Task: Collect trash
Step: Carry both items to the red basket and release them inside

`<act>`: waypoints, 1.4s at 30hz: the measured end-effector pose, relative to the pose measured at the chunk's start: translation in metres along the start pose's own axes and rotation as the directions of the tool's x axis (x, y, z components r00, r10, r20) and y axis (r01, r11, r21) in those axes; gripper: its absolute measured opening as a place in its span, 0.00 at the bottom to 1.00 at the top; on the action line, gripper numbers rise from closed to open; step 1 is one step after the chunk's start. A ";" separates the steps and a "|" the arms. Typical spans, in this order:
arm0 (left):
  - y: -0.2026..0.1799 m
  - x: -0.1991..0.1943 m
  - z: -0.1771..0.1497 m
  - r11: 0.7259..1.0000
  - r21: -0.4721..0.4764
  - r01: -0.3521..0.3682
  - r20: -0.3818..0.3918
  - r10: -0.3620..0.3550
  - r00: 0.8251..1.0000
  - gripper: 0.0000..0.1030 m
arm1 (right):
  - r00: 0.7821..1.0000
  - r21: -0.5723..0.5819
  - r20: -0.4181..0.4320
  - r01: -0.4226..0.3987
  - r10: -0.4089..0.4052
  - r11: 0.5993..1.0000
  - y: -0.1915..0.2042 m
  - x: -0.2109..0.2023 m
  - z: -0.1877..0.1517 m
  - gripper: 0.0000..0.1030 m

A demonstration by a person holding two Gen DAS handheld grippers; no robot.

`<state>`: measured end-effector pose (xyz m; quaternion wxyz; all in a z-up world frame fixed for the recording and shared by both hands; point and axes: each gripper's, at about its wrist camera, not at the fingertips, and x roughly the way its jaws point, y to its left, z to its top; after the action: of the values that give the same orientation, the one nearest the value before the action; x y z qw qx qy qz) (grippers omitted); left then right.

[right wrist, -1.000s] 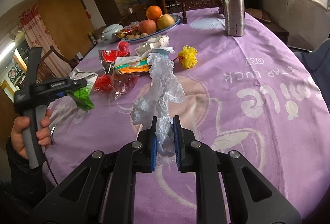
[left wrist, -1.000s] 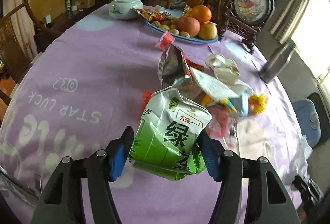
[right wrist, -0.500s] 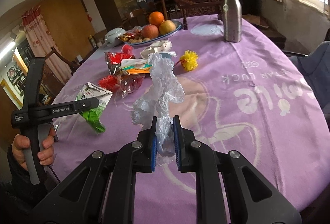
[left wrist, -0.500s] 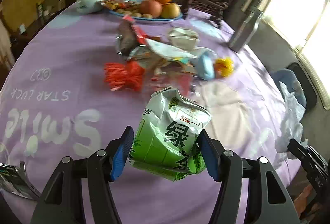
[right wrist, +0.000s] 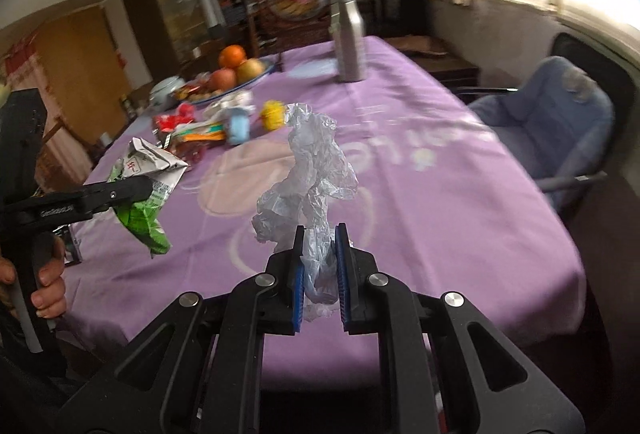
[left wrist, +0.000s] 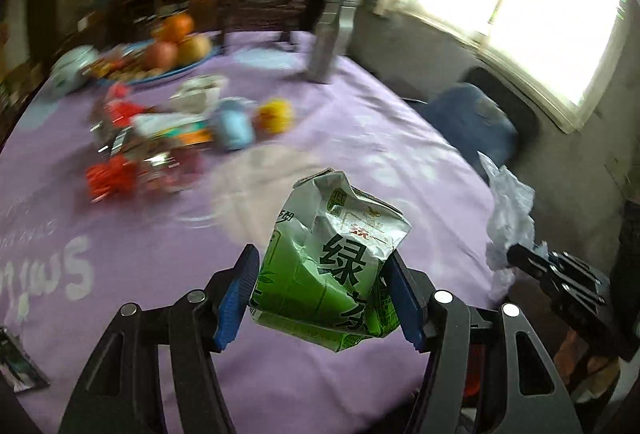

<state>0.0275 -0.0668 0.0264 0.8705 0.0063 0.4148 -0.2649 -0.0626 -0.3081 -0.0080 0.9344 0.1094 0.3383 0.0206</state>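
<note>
My left gripper is shut on a crumpled green and white drink carton and holds it above the purple tablecloth. My right gripper is shut on a crumpled clear plastic bag, held up over the table's near edge. The carton and the left gripper also show at the left of the right wrist view. The plastic bag shows at the right of the left wrist view. A pile of wrappers lies mid-table.
A blue plate of fruit, a white lidded bowl and a steel bottle stand at the far end. A yellow pompom and a light blue object lie by the wrappers. A blue chair stands right of the table.
Both grippers have swung to the right and pulled back toward the table's near edge, still holding the carton and the bag. The views are now motion-blurred.
</note>
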 end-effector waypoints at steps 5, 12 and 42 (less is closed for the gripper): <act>-0.072 0.002 -0.016 0.982 0.160 0.099 -0.023 -0.097 0.995 0.61 | 0.996 0.069 0.032 0.083 -0.085 0.994 -0.040 -0.043 -0.031 0.16; -0.165 0.031 -0.050 0.919 0.315 0.235 -0.139 -0.200 0.970 0.61 | 0.981 0.202 -0.026 0.193 -0.191 0.960 -0.102 -0.075 -0.083 0.16; -0.405 0.350 -0.266 0.568 0.602 0.561 -0.719 0.080 0.690 0.61 | 0.841 0.745 -0.541 0.488 -0.016 0.455 -0.357 0.017 -0.391 0.17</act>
<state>-0.1720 -0.5133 -0.3177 0.5093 0.4230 0.5360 -0.5239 -0.3115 -0.5799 -0.3886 0.6342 0.4989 0.5253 -0.2700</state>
